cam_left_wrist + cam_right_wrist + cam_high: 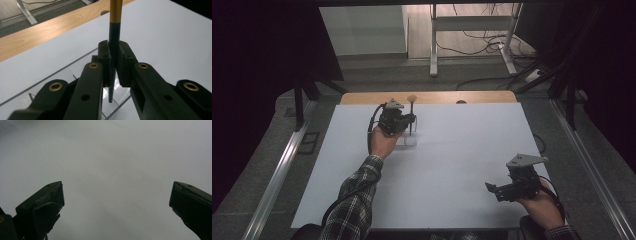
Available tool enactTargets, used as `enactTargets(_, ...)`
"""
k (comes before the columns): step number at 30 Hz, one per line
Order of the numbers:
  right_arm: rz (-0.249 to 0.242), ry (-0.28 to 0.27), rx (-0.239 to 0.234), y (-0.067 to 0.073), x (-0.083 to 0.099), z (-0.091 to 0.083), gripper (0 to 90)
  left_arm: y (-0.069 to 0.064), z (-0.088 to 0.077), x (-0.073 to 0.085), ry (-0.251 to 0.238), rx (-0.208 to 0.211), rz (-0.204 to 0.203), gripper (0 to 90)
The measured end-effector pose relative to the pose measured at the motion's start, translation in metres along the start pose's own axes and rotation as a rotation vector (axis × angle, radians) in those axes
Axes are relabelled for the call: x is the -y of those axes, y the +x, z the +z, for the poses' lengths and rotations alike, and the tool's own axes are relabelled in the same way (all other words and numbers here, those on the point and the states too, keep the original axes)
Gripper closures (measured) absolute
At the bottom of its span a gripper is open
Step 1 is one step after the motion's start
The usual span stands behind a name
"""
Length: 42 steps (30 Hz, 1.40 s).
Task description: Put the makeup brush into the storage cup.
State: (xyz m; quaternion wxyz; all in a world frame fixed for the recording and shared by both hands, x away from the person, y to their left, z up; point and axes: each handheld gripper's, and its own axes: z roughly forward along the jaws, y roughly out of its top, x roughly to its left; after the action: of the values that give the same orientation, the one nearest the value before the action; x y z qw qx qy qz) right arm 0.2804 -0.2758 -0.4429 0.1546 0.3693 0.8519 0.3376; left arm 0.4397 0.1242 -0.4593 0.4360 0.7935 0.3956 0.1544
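Note:
A slim brush [411,114] with a black handle, a gold ferrule and a tan head stands upright, handle tip down. My left gripper [411,120] is shut on its handle at the far middle of the white table. In the left gripper view the pads [125,62] of the left gripper [114,53] clamp the dark handle of the brush [114,37], whose pointed end hangs just over a clear plastic holder [119,104]. That clear holder [407,140] sits on the table below the gripper. My right gripper [492,189] rests open near the front right, and in its own view the right gripper [116,200] has nothing between its jaws.
The white table top [452,160] has a wooden strip [362,98] along its far edge. Beyond it stand a white frame's legs [433,50] and loose cables [482,42] on the floor. Metal rails [277,170] run along both sides.

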Motion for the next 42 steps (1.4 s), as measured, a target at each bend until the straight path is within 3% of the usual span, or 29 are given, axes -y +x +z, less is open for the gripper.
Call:
enactTargets(4,-0.002,0.002,-0.001,0.000,0.000,0.000,0.0,-0.002,0.003,0.002,0.006,-0.002,0.018,81.1)
enactTargets(8,-0.004,0.003,-0.002,0.000,0.000,0.000,0.0,-0.005,0.001,-0.002,-0.010,-0.028,0.040,54.1)
enactTargets(11,-0.004,0.002,-0.002,0.000,0.000,0.000,0.0,-0.004,0.000,-0.005,-0.007,-0.006,0.034,37.9)
enactTargets(19,-0.003,0.002,-0.001,0.000,0.000,0.000,0.0,-0.007,-0.001,-0.011,0.025,0.002,0.049,6.3)
enactTargets(33,-0.003,0.004,-0.003,0.001,0.000,0.000,0.0,-0.012,-0.011,-0.019,0.078,0.054,0.120,0.9)
enactTargets(42,-0.002,0.004,-0.001,0.001,0.000,0.001,0.0,-0.011,-0.021,-0.015,0.095,0.086,0.125,0.4)
